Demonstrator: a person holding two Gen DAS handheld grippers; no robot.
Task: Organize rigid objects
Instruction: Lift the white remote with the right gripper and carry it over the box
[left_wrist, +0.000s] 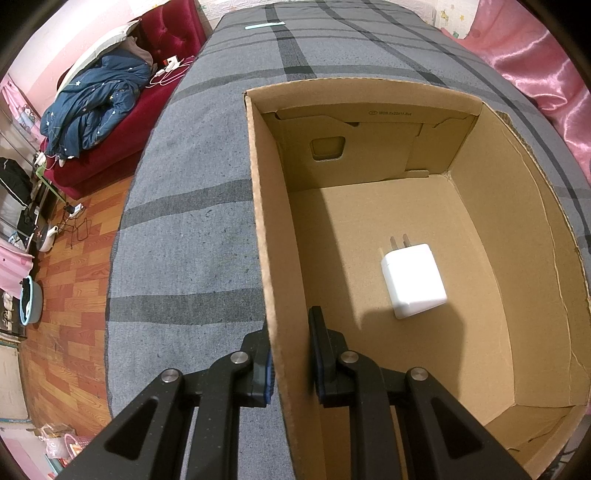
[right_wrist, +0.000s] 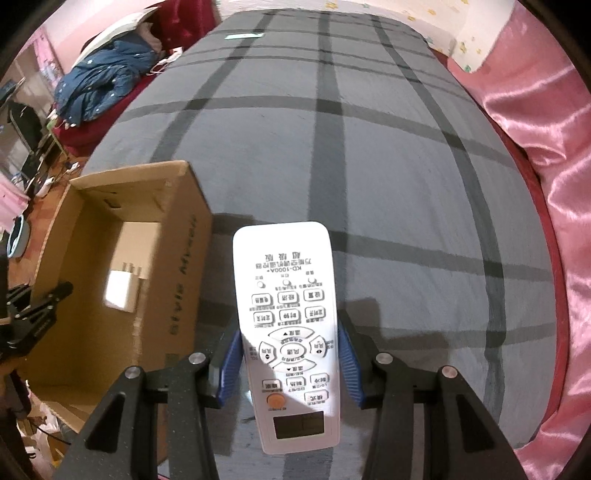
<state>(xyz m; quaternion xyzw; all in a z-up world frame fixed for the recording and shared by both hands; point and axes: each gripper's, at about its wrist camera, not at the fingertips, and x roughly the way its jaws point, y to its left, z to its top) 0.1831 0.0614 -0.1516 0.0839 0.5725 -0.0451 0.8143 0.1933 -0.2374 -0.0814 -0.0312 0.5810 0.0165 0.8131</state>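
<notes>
Grey checked bed (right_wrist: 369, 166) underneath, carrying open cardboard box (left_wrist: 480, 221) with white charger (left_wrist: 413, 280) lying flat on its floor. Left gripper (left_wrist: 290, 354) pitched steeply down, jaws clamped on box's near-left wall. Right gripper (right_wrist: 290, 365) likewise angled down, jaws gripping white remote (right_wrist: 290, 325) by its sides, above bed, right of box.

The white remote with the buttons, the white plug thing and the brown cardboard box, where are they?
White remote control (right_wrist: 286, 332), right wrist view, button face.
White plug charger (left_wrist: 413, 280), left wrist view, top face.
Brown cardboard box (left_wrist: 484, 206), left wrist view, inner right wall.
</notes>
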